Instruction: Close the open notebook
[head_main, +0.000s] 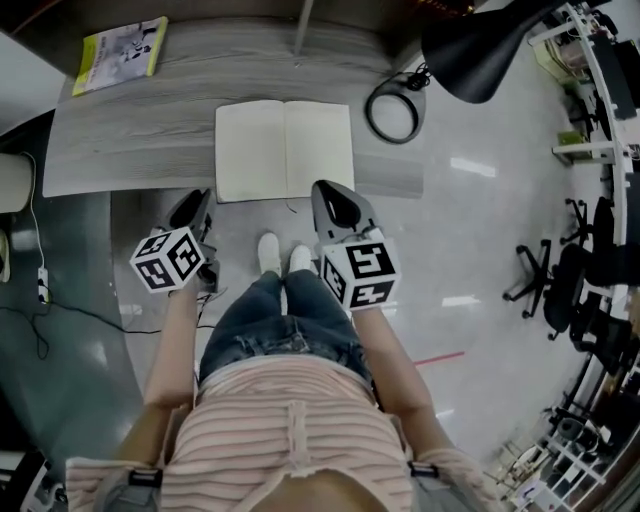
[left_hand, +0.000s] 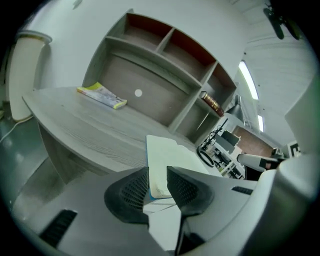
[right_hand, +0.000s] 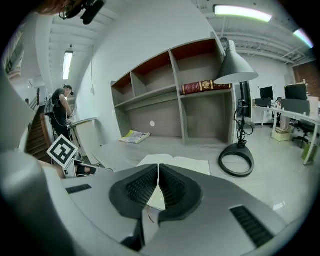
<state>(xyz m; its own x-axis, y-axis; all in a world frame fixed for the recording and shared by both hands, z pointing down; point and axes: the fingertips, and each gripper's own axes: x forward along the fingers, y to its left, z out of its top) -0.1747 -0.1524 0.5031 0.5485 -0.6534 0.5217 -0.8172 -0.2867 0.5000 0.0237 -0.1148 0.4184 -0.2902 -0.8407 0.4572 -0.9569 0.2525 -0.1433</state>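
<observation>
While the notebook (head_main: 285, 150) lies flat open on the desk (head_main: 130, 140), both pages up, no part of the closing is done. All of it is left: one cover has to be lifted and folded over onto the other.

Your left gripper (head_main: 196, 207) has its jaws apart. The notebook's near left corner lies just ahead of its tips and shows in the gap between them. The pads do not press on it, so nothing is held. Your right gripper (head_main: 333, 200) has its jaws together with nothing between them. The notebook's near right edge is just ahead of its tips, and whether they touch it cannot be told. The notebook thus sits directly in front of the two grippers and between their lines of reach. In my judgement the left side is the one placed to take a cover.

Writing and labels:
- Both notebook pages appear blank.
- A yellow-green booklet (head_main: 120, 55), far ahead and to the left of your left gripper, carries print too small to read.
- A red book (right_hand: 202, 87) on the shelf beyond your right gripper has gilt spine lettering that is not legible.
- Each marker cube (head_main: 168, 258) bears black-and-white square patterns and no words.
- No brand name can be read anywhere.
</observation>
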